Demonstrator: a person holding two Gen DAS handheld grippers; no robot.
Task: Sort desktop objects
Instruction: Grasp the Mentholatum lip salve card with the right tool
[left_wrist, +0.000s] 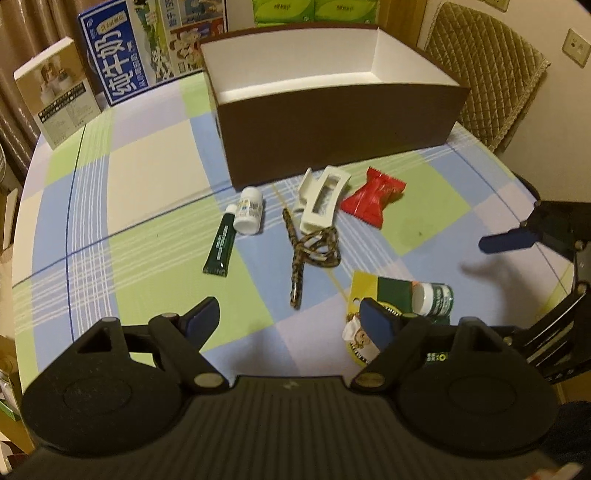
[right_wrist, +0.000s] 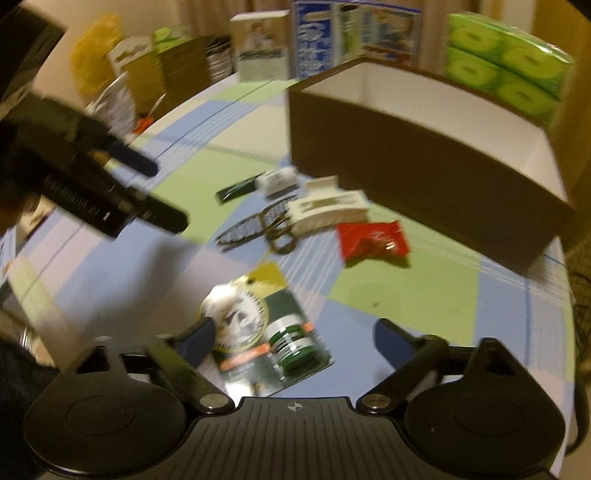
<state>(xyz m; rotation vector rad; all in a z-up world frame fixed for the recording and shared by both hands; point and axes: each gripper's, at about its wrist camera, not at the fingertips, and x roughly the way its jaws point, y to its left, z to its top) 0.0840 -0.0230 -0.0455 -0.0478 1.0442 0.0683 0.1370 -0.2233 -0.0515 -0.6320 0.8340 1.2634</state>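
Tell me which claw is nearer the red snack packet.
Right, though only by a small margin. The right claw hangs open just short of the red snack packet, above the carded green bottle. The left claw hangs open slightly farther back, nearer the patterned cord.

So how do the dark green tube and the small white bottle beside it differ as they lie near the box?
The dark green tube is long, flat and dark with a white cap; the small white bottle is short, round and pale with a printed label. The tube reaches further toward the camera, while the bottle lies nearer the brown box. Both lie on their sides on the checked tablecloth, close together, outside the box and clear of either gripper.
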